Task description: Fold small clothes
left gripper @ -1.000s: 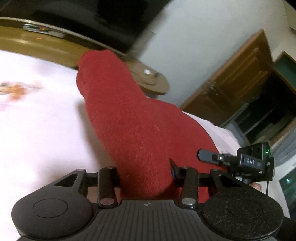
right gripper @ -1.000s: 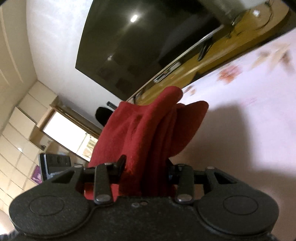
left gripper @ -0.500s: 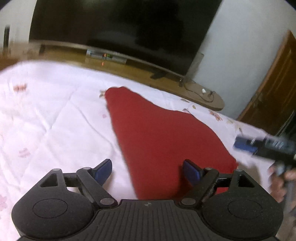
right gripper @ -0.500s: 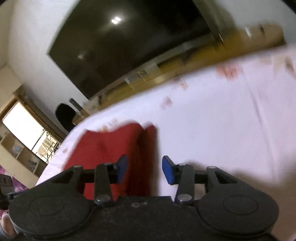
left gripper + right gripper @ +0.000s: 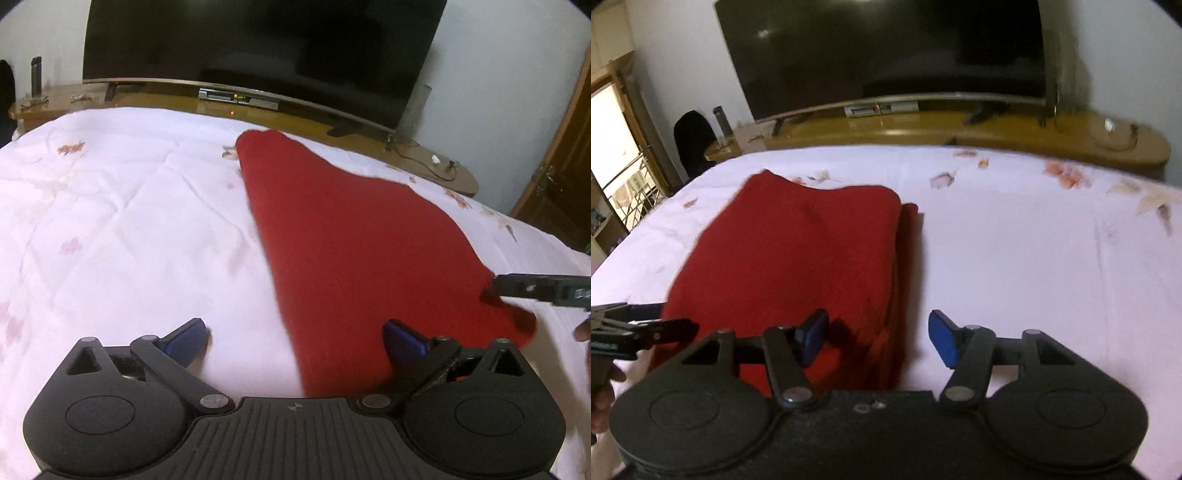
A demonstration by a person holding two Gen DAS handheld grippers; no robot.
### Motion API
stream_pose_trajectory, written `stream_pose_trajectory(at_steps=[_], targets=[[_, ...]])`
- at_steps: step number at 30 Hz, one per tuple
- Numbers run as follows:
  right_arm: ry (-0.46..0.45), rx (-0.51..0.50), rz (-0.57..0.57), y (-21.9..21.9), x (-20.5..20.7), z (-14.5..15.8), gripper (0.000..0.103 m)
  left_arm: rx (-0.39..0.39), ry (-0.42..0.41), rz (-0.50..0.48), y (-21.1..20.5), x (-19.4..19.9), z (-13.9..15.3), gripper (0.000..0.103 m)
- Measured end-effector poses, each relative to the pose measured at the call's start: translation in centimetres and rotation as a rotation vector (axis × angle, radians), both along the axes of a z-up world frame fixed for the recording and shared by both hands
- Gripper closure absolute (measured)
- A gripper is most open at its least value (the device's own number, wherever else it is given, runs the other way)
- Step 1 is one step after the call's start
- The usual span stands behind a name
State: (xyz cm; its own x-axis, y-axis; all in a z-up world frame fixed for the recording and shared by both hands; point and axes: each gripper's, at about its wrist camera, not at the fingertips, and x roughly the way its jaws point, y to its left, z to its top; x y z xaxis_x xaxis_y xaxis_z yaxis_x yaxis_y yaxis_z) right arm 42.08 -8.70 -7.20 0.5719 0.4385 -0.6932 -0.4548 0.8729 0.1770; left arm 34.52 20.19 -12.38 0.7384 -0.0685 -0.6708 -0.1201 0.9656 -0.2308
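Observation:
A red knitted garment [image 5: 347,236] lies folded flat on the white flowered bedspread [image 5: 122,229]; it also shows in the right wrist view [image 5: 798,258]. My left gripper [image 5: 293,341] is open and empty over the garment's near left edge. My right gripper [image 5: 879,338] is open and empty over the garment's near right edge, where folded layers show. The right gripper's tip [image 5: 535,286] shows at the right of the left view, and the left gripper's tip [image 5: 639,328] at the left of the right view.
A large dark TV [image 5: 258,48] stands on a long wooden console [image 5: 960,129] just beyond the bed's far edge. A wooden door [image 5: 561,177] is at the right, a dark chair [image 5: 692,142] and window at the left. The bedspread [image 5: 1034,251] stretches right of the garment.
Both grippers held the red garment up one second ago. They have opened and let it go, and it now lies flat on the bed. Both grippers have drawn back.

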Motion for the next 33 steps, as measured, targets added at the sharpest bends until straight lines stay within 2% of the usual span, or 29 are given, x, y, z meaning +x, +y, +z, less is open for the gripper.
stream_pose_trajectory(at_steps=[4, 6, 10, 13, 18, 29, 33], targets=[[0.023, 0.02, -0.03, -1.0, -4.0, 1.6, 0.026, -0.012, 0.02, 0.047, -0.9, -3.7, 0.5, 0.001], [0.026, 0.027, -0.037, -0.7, -6.1, 2.1, 0.022, -0.023, 0.025, 0.068, -1.1, -5.3, 1.2, 0.001], [-0.002, 0.023, -0.053, 0.0, -9.5, 3.4, 0.01, 0.036, -0.002, 0.092, -1.8, -8.2, 3.6, 0.0], [-0.026, 0.013, -0.058, 0.7, -11.2, 4.7, 0.008, 0.034, -0.029, 0.103, -2.2, -10.3, 5.5, 0.0], [-0.074, -0.023, -0.085, 1.4, -14.0, 6.7, 0.003, 0.08, -0.067, 0.117, -4.0, -14.0, 7.9, 0.0], [-0.151, 0.009, -0.053, -0.9, -20.3, 9.4, 0.001, 0.154, -0.143, 0.142, -8.9, -21.8, 12.2, 0.0], [-0.169, 0.022, -0.034, -1.7, -22.1, 10.0, 0.001, 0.213, -0.179, 0.152, -10.7, -24.6, 13.6, 0.0]])
